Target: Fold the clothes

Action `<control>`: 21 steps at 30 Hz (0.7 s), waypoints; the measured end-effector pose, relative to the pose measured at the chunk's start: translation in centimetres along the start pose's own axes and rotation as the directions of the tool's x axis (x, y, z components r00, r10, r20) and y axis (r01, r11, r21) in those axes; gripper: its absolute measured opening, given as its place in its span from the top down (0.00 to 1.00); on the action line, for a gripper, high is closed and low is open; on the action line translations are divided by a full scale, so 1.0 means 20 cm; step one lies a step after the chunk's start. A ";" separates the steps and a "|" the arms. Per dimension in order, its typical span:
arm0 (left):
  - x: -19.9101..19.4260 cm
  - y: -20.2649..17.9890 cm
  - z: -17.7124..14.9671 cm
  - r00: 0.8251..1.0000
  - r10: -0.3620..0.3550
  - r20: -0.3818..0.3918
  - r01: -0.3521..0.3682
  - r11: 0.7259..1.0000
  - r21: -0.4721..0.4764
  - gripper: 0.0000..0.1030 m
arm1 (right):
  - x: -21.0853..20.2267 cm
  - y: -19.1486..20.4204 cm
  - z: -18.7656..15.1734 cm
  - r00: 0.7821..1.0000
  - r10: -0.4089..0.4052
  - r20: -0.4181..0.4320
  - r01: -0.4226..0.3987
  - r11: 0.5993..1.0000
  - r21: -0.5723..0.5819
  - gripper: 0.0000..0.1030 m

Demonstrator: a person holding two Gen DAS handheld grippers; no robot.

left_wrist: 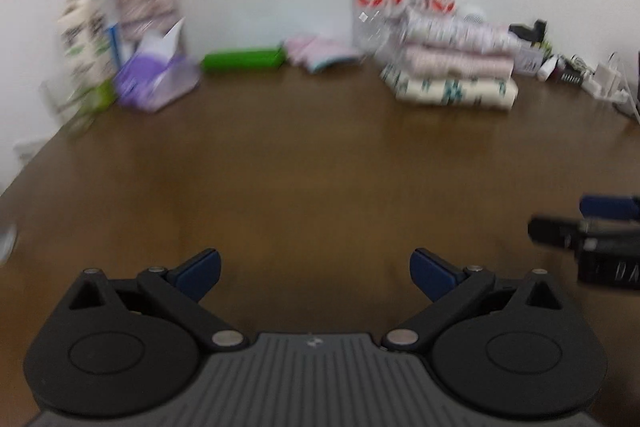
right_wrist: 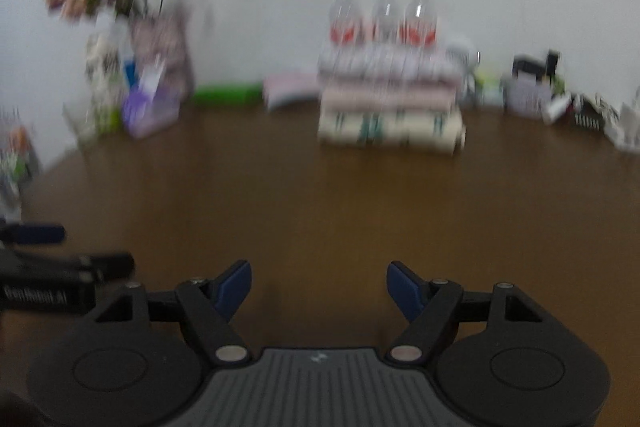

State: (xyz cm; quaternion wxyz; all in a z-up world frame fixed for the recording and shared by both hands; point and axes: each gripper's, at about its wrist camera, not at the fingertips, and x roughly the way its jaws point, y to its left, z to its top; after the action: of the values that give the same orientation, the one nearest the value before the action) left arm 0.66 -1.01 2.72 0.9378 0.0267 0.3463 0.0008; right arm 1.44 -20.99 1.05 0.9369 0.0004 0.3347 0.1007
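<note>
Centrally, the brown table (left_wrist: 304, 155) spans both views. Against the wall, a stack of folded clothes (left_wrist: 454, 67) sits well ahead of the left gripper (left_wrist: 316, 273) and right gripper (right_wrist: 319, 289); both have fingers spread apart, holding nothing. Only the right wrist view shows blurred clutter (right_wrist: 14, 155) at the table's left edge.

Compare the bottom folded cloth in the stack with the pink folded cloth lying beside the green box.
The bottom folded cloth is cream with green markings and carries two more folded pieces; the pink folded cloth is plain pale pink and lies alone, looking thinner. It touches the green box; the stack stands apart. Both rest folded on the brown table.
</note>
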 end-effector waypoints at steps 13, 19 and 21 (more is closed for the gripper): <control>0.01 0.03 -0.15 1.000 0.006 0.006 -0.006 0.999 -0.046 0.00 | -0.04 0.12 -0.14 0.990 -0.141 -0.024 0.142 0.989 0.050 0.00; 0.01 0.04 -0.15 1.000 -0.006 0.006 0.007 0.999 -0.047 0.00 | -0.02 0.12 -0.13 0.988 -0.155 -0.026 0.156 0.986 0.062 0.00; 0.01 0.04 -0.16 1.000 -0.007 0.006 0.008 0.999 -0.047 0.00 | -0.02 0.11 -0.12 0.988 -0.151 -0.026 0.152 0.987 0.059 0.00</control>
State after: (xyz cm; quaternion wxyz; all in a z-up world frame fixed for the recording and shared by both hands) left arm -1.25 -0.06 0.30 0.9392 0.0034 0.3433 0.0053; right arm -0.82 -18.98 -0.51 0.9377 0.0026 0.3468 0.0189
